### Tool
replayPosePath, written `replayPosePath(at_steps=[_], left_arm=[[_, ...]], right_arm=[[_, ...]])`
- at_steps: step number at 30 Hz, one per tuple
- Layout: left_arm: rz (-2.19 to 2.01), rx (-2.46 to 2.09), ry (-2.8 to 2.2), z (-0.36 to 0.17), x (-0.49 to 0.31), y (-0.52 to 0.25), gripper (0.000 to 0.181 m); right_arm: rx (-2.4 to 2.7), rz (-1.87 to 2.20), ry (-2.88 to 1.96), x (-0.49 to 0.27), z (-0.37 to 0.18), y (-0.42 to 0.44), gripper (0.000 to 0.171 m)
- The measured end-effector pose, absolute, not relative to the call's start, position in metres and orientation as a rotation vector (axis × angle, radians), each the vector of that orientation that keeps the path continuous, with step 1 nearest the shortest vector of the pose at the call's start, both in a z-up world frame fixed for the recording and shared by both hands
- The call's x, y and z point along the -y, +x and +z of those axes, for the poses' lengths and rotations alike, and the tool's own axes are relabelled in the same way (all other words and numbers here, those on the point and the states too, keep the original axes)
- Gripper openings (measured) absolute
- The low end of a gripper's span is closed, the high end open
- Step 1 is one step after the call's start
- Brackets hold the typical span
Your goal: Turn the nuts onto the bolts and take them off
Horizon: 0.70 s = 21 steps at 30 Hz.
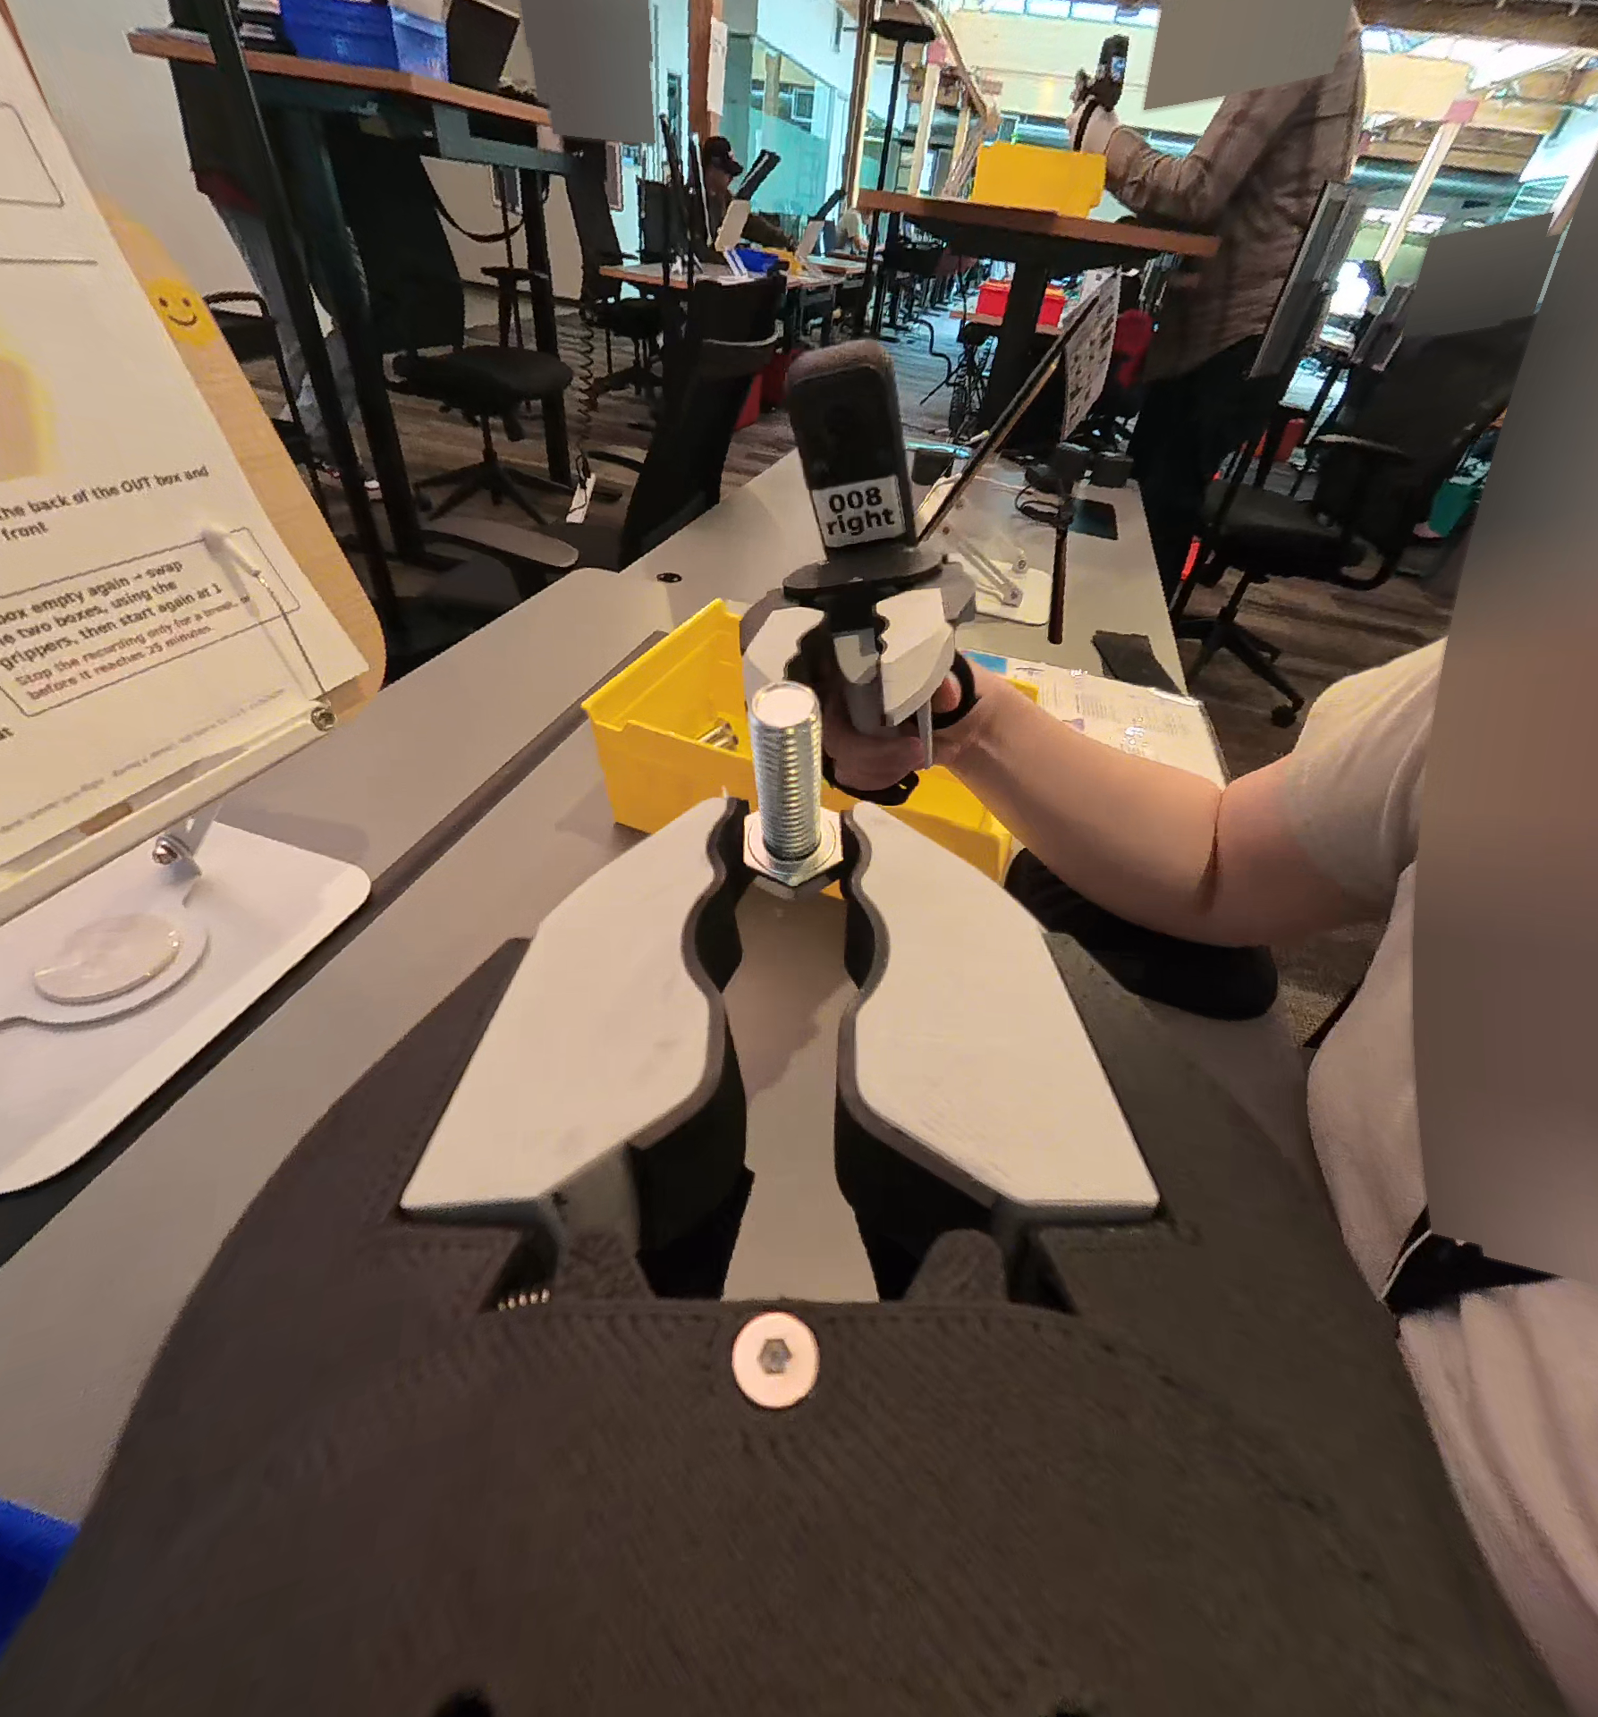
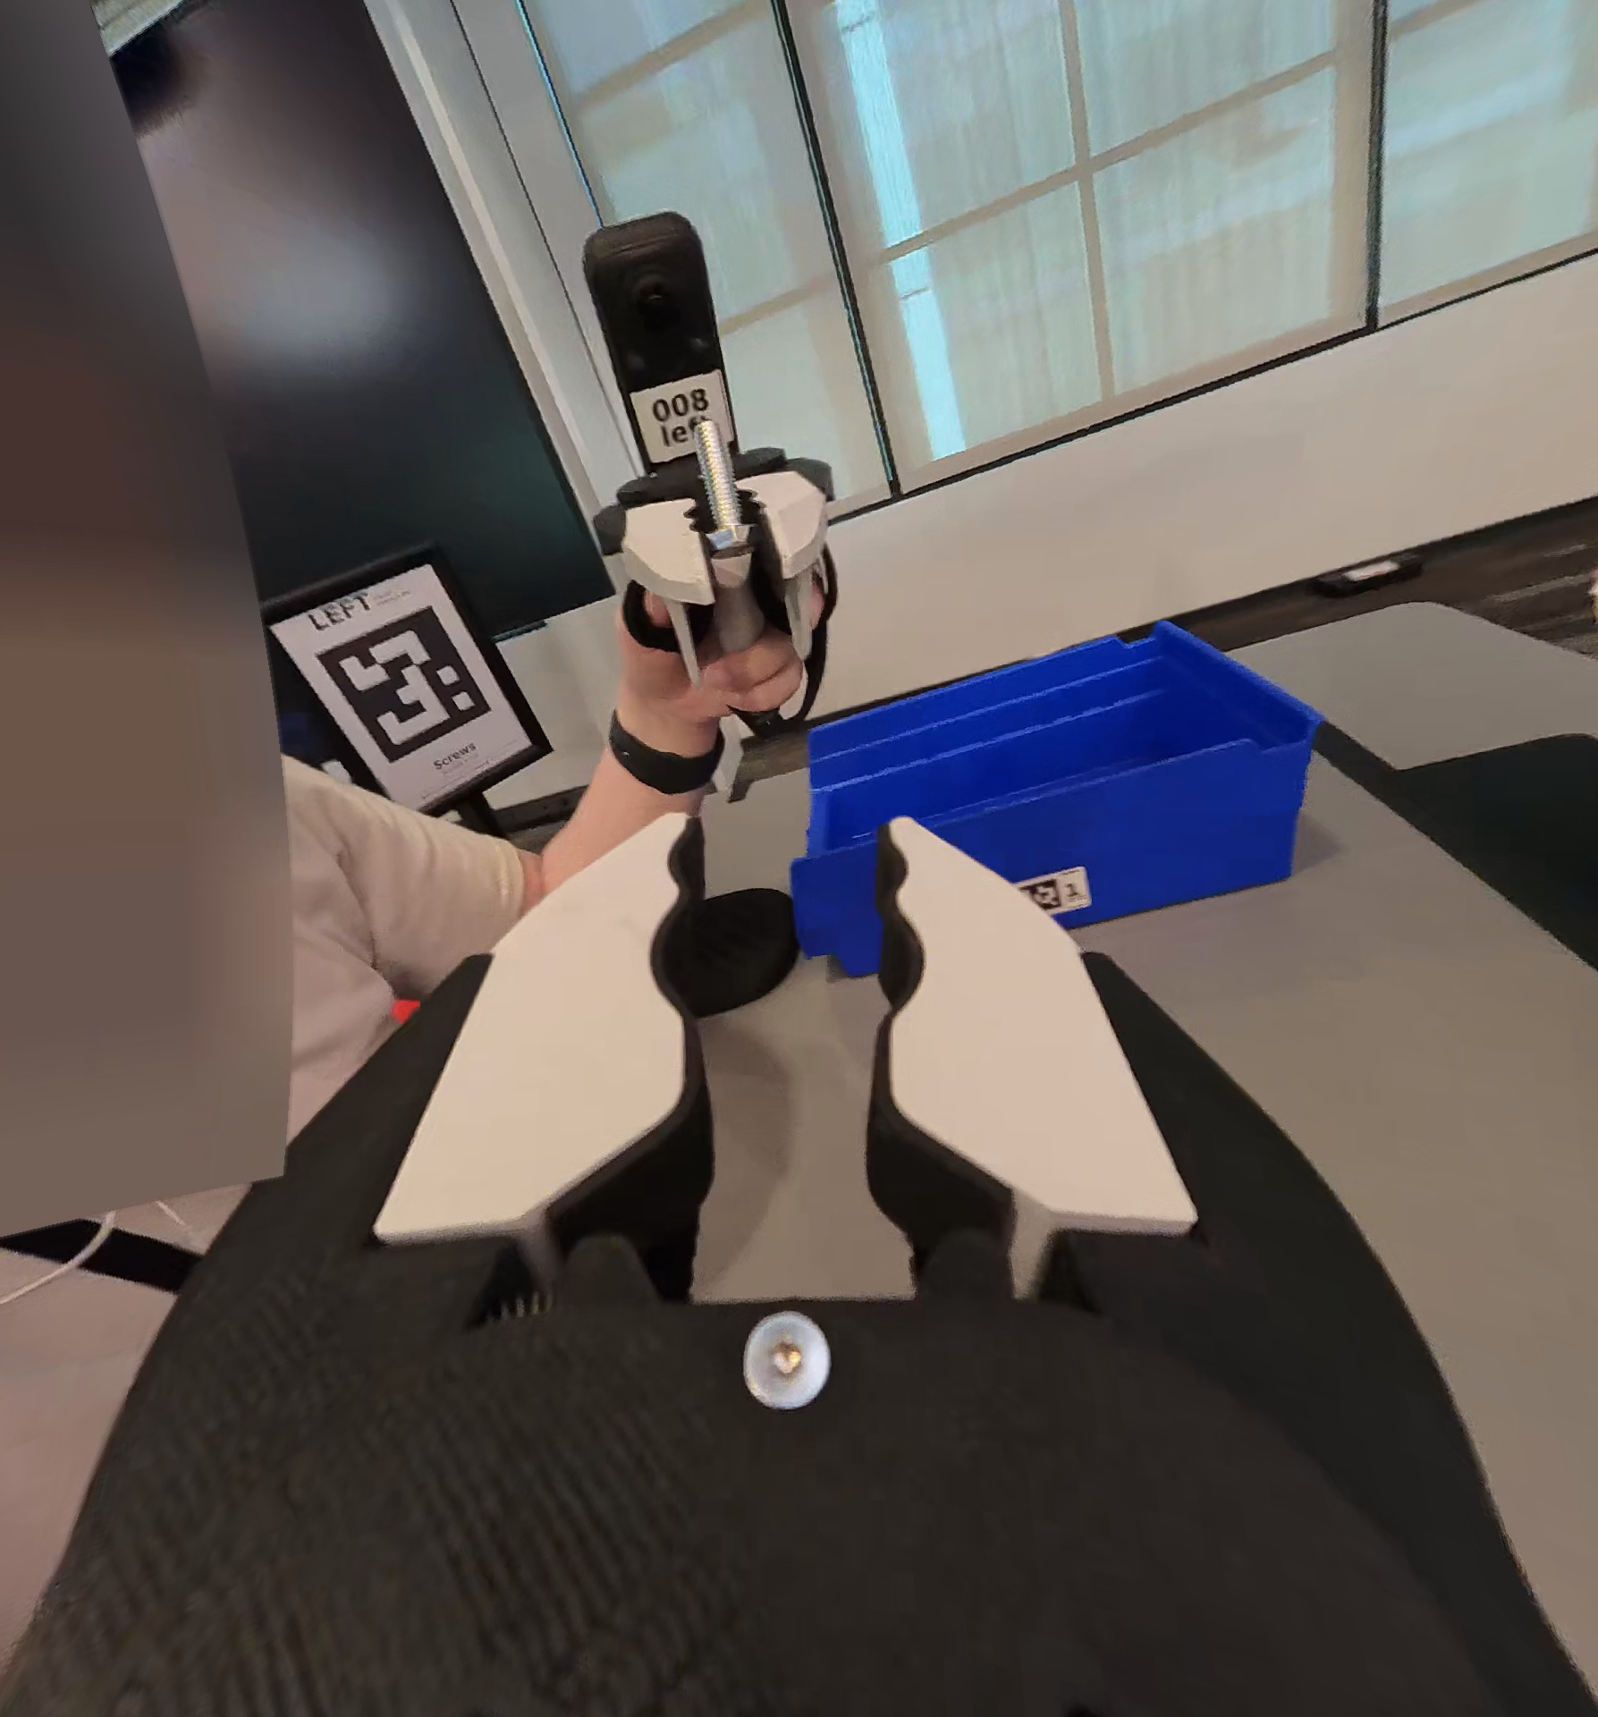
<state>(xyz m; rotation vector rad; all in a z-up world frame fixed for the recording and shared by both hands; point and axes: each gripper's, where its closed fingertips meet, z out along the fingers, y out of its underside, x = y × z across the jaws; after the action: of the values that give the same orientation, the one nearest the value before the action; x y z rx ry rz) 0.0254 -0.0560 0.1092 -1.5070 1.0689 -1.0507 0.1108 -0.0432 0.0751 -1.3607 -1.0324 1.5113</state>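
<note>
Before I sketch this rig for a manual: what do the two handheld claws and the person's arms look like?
Both match. The left claw and right claw have flat, light grey fingers with wavy black inner pads, on a ribbed black body with one silver screw. Each carries an upright black camera with a small white label. The person wears a light short-sleeved shirt and a black wristband on the left wrist.

Left gripper (image 1: 787, 864) clamped on upright bolt (image 1: 786, 780) with nut (image 1: 790, 869), yellow bin (image 1: 683, 734) behind, right gripper (image 1: 855, 641) at one o'clock, gap between its fingers.
</note>
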Motion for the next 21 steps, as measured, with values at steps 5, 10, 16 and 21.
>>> replayPosePath(at_steps=[5,10,16,21], left_arm=[[-1.082,-1.069,-1.529,0.104,0.052,0.025,0.018],[-1.054,-1.086,-1.527,0.105,0.056,0.026,0.018],[-0.987,-1.082,-1.505,0.113,0.058,0.022,0.018],[-0.956,-1.063,-1.444,0.133,0.07,0.016,0.018]], right_arm=[[1.077,1.474,-1.406,0.044,0.064,0.105,0.035],[1.118,1.413,-1.373,0.055,0.072,0.104,0.035],[1.119,1.31,-1.327,0.056,0.082,0.105,0.035],[0.995,1.084,-1.209,0.05,0.118,0.115,0.036]])
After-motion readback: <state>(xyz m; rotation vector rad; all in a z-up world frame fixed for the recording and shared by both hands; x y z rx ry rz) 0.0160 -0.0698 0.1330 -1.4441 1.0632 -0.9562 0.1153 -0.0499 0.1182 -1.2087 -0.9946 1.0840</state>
